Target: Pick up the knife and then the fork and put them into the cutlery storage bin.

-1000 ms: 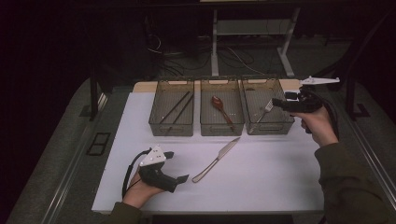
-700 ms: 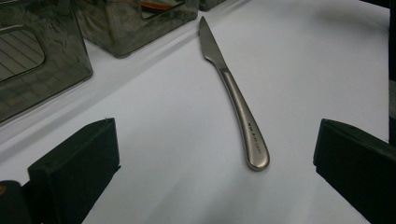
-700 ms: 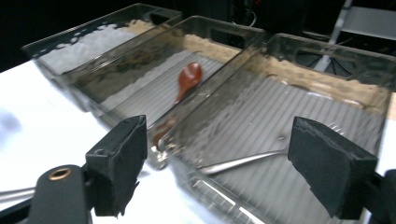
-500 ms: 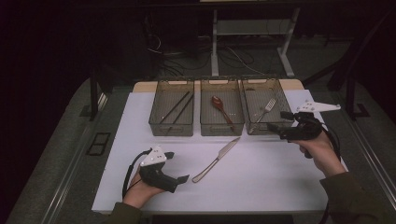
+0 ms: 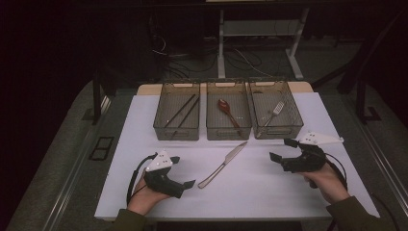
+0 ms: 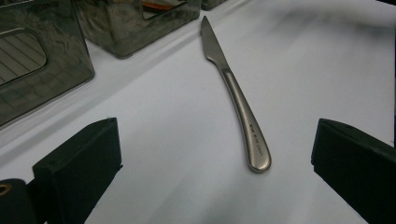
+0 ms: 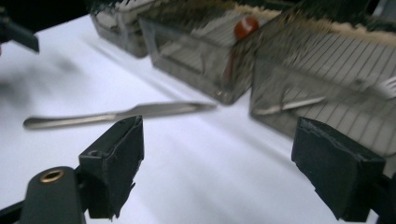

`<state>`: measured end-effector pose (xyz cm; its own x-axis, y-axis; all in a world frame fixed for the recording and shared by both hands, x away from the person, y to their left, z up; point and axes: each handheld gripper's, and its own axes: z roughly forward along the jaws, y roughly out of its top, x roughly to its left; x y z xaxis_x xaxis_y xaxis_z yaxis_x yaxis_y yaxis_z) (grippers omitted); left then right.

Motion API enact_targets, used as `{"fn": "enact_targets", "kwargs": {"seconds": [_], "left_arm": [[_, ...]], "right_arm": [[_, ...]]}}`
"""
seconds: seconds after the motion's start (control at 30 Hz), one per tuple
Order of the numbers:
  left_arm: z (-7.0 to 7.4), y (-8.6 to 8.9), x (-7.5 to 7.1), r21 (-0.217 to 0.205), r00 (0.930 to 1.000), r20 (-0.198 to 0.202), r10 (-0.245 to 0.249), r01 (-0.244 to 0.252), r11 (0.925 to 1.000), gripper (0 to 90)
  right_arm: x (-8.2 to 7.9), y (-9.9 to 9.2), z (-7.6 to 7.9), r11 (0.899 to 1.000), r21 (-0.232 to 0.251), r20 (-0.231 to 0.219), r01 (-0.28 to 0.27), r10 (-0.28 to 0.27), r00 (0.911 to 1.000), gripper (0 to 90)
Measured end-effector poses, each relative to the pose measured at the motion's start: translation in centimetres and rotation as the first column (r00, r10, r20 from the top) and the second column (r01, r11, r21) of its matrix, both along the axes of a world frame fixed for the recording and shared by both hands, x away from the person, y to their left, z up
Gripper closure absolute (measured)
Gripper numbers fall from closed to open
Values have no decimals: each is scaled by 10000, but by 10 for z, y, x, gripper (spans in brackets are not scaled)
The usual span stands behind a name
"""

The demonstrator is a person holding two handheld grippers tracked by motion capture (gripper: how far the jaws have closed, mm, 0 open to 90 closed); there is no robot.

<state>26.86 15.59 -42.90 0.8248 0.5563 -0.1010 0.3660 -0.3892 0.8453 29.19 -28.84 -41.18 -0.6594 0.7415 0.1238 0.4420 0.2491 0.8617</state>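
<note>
White tabletop (image 5: 269, 192) runs across the middle of the high view. Lower left of frame: my left claw (image 5: 185, 184) sits low over the table w/ jaws spread wide, nothing btwn them, tips aimed right toward the knife handle. In the left gripper view the knife (image 6: 233, 95) lies ahead btwn my two black jaws, handle end nearest, not touching either.

Centre of frame: the steel knife (image 5: 223, 163) lies flat on the table, blade pointing up-right toward the bins, just below them.

Upper centre, 3 smoky bins side by side: left bin (image 5: 161, 122) w/ dark chopsticks (image 5: 182, 113), middle bin (image 5: 211, 126) w/ a reddish spoon (image 5: 228, 111), right bin (image 5: 293, 120) w/ a fork (image 5: 274, 110).

Right of frame: my right claw (image 5: 280, 150) hangs just below the right bin, jaws have just been opening, now wide apart & empty, pointing left at the knife.
</note>
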Motion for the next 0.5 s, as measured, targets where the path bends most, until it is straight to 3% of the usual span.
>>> {"fn": "enact_targets", "kwargs": {"seconds": [0.2,0.5], "left_arm": [[2,-5,2,137,9999,103,77,-78,9999,35],[6,-25,11,394,10000,-42,48,-47,9992,182]], "right_arm": [[-16,2,-17,9998,-70,-139,-164,163,9998,154],[-26,-1,-29,9996,-182,-300,-196,191,9994,154]]}}
